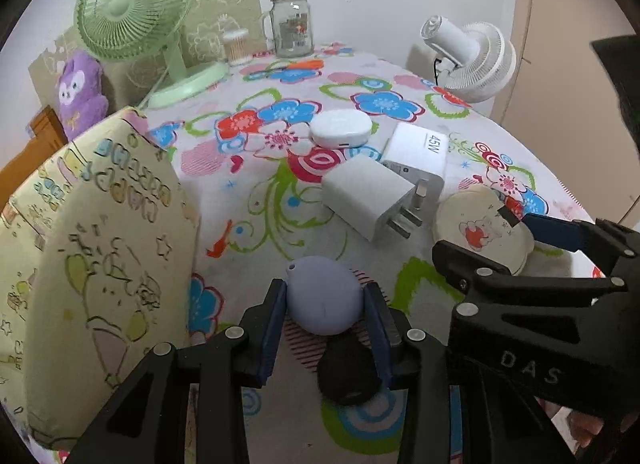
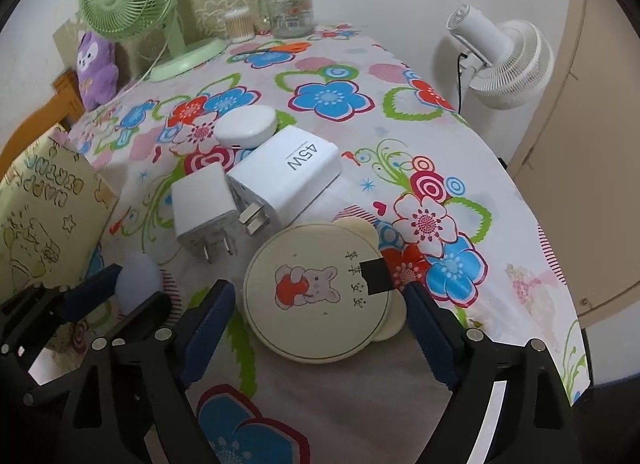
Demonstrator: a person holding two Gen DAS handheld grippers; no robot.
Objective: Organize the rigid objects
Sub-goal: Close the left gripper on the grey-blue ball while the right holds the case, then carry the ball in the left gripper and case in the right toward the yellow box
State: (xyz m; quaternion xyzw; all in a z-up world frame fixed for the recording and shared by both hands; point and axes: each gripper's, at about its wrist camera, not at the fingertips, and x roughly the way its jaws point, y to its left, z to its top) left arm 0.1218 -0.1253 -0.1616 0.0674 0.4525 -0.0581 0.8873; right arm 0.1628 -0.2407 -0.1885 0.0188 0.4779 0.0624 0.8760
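My left gripper (image 1: 326, 304) is shut on a lavender egg-shaped object (image 1: 324, 292), low over the flowered tablecloth, with a blue pad pressed on each side. It also shows at the lower left of the right wrist view, where the lavender object (image 2: 136, 280) is partly hidden. My right gripper (image 2: 320, 292) stands open around a round cream tin (image 2: 316, 296) with a bunny picture, which lies flat on the cloth. A gap shows beside the left finger (image 2: 212, 312). Behind the tin lie a small white plug charger (image 2: 204, 208), a larger white 45W charger (image 2: 292, 172) and a white oval case (image 2: 246, 128).
A pale yellow printed box (image 1: 100, 244) stands close on the left. At the back stand a green desk fan (image 1: 132, 8), a glass jar with a green lid (image 1: 292, 24), a cotton swab tub (image 1: 238, 46) and a purple plush (image 1: 80, 92). A white fan (image 2: 508, 60) stands off the table's right edge.
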